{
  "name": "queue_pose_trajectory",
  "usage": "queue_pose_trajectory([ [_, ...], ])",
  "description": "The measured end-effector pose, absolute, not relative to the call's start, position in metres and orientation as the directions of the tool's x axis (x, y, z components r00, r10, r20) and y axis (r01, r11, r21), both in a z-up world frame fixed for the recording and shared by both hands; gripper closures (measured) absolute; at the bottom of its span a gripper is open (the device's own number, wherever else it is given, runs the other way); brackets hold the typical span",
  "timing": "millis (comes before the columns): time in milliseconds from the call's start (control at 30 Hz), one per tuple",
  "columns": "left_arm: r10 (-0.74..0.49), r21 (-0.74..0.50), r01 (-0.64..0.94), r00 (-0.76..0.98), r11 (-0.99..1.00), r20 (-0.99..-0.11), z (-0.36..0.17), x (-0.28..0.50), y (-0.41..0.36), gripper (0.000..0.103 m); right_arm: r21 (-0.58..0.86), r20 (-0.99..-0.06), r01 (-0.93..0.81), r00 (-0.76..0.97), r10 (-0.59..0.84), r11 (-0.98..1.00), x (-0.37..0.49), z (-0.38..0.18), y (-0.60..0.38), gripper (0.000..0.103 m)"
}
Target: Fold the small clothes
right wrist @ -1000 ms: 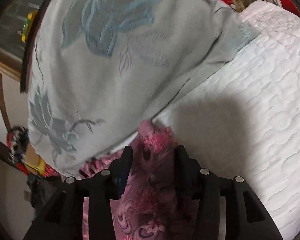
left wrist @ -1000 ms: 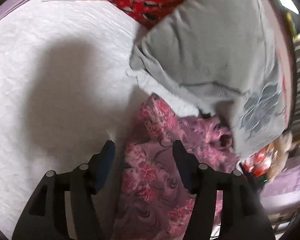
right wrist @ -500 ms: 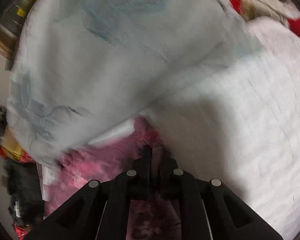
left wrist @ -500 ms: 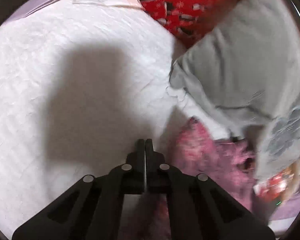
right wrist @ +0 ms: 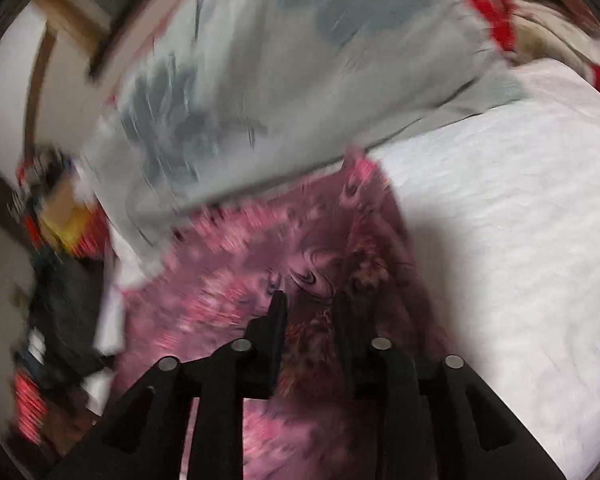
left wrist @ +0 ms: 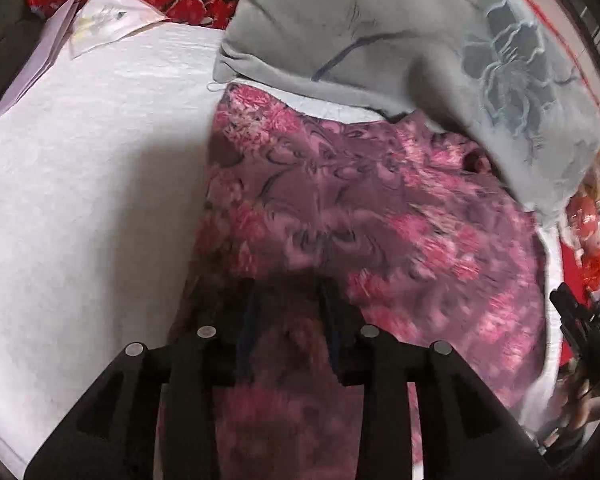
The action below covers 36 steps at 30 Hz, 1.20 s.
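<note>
While over pink cloth: both hand-held grippers, jaws apart.

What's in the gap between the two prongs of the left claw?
In the left wrist view, the left claw is open, and the pink flowered cloth fills the gap between its prongs. It lies on the white bedspread, its far edge tucked under the grey pillow.

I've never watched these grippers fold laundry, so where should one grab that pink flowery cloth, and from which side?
Probably the far left corner of the pink floral cloth, coming in from the bare white bedspread. That edge lies flat and exposed, while the opposite far side is tucked under the grey pillow. Both the left gripper and right gripper hang open above it.
</note>
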<state>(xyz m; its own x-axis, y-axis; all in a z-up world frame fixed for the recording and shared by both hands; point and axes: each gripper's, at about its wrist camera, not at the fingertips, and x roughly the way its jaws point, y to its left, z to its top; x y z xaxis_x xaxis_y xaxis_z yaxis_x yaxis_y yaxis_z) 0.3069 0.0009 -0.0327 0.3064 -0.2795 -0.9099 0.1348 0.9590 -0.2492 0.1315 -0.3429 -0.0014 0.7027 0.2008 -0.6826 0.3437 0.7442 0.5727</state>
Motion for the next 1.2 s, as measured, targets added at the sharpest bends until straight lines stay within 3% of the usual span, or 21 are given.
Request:
queue_pose_trajectory([
  [67, -0.316, -0.294, 0.116, 0.309, 0.949, -0.897, -0.028, 0.299, 0.012, 0.060, 0.546, -0.693, 0.403, 0.710, 0.125, 0.735, 0.106, 0.007, -0.357, 0.045],
  [133, -0.334, -0.324, 0.086, 0.295, 0.942, -0.895, -0.033, 0.292, 0.019, 0.058, 0.496, -0.747, 0.475, 0.661, 0.078, 0.727, 0.080, -0.003, -0.372, 0.046],
  [200, -0.338, -0.335, 0.058, 0.271, 0.940, -0.901, -0.041, 0.286, 0.021, 0.057, 0.512, -0.787, 0.488, 0.596, 0.158, 0.707, 0.066, -0.027, -0.370, 0.060],
  [233, -0.341, -0.341, 0.048, 0.265, 0.939, -0.902, -0.043, 0.282, 0.021, 0.057, 0.519, -0.787, 0.466, 0.587, 0.188, 0.716, 0.063, -0.029, -0.366, 0.094],
  [367, -0.310, -0.304, 0.064, 0.258, 0.950, -0.915, -0.043, 0.264, 0.023, 0.055, 0.514, -0.703, 0.452, 0.709, 0.057, 0.729, 0.033, -0.003, -0.355, 0.100],
  [467, -0.266, -0.255, 0.079, 0.227, 0.964, -0.937, -0.044, 0.252, 0.022, 0.055, 0.472, -0.801, 0.547, 0.593, 0.078, 0.691, 0.031, -0.031, -0.367, 0.100],
  [567, -0.304, -0.292, 0.084, 0.222, 0.953, -0.927, -0.032, 0.238, 0.033, 0.055, 0.484, -0.785, 0.571, 0.618, 0.041, 0.664, 0.013, -0.004, -0.364, 0.092],
  [833, -0.431, -0.429, 0.053, 0.175, 0.902, -0.885, -0.005, 0.200, 0.082, 0.054, 0.422, -0.774, 0.591, 0.630, -0.066, 0.687, -0.043, 0.060, -0.350, 0.089],
  [900, -0.412, -0.407, 0.069, 0.185, 0.911, -0.892, 0.002, 0.192, 0.087, 0.054, 0.444, -0.756, 0.595, 0.650, -0.076, 0.669, -0.044, 0.072, -0.348, 0.078],
  [1200, -0.416, -0.416, 0.035, 0.159, 0.909, -0.895, 0.001, 0.198, 0.072, 0.053, 0.521, -0.750, 0.562, 0.661, 0.030, 0.642, 0.003, 0.038, -0.326, 0.074],
])
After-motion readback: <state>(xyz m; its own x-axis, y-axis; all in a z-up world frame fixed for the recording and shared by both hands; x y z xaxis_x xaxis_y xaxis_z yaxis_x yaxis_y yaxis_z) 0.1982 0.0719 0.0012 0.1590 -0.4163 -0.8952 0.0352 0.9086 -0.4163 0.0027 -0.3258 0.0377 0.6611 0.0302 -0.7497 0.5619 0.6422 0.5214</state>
